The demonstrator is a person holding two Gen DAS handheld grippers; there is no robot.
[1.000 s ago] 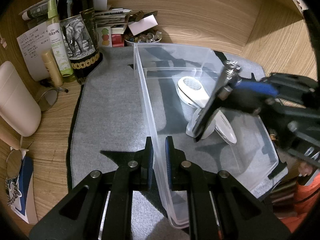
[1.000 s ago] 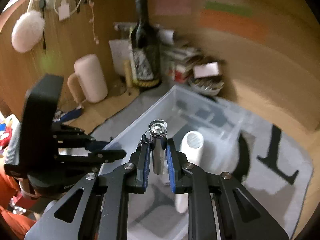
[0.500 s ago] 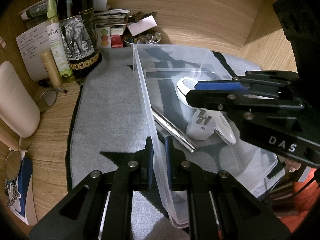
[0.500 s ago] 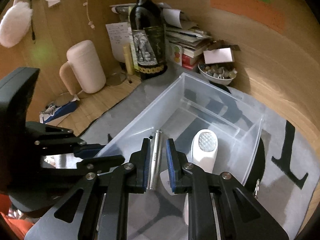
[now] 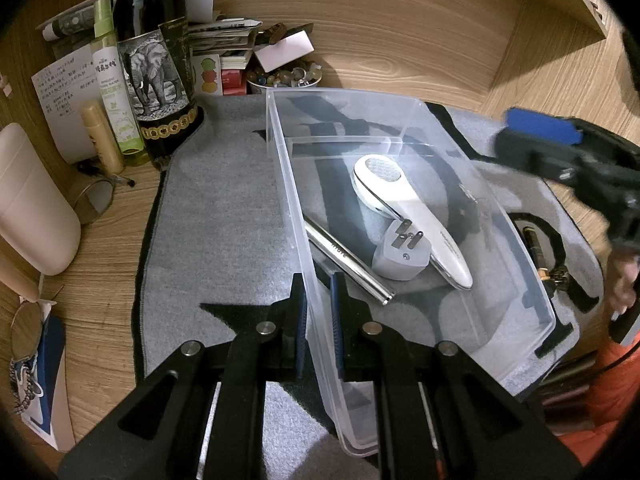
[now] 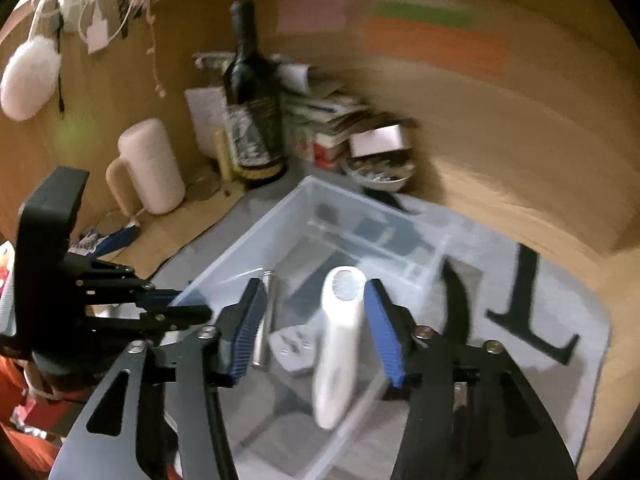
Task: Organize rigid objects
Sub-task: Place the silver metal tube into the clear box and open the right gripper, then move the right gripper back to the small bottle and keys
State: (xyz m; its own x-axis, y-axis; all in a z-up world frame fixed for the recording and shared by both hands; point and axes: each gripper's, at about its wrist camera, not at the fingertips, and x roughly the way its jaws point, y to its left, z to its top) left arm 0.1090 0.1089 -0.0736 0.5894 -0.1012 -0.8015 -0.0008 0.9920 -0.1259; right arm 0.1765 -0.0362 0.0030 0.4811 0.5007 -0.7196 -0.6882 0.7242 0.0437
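wooden walls (image 5: pixel 440 40), grey mat (image 5: pixel 224 216) (dim light)

The metal tube (image 5: pixel 346 259), clamped upright between the right tongs (image 6: pixel 314 326) a second ago, has been released and is now seen lying inside the clear bin (image 5: pixel 532 276), along the wall nearest the left tongs, just beside the grey plug (image 5: pixel 402 254). The right tongs, shut half a second ago, have been spread wide and drawn back from over the bin to its right-hand side. The right wrist view has become blurred by motion.
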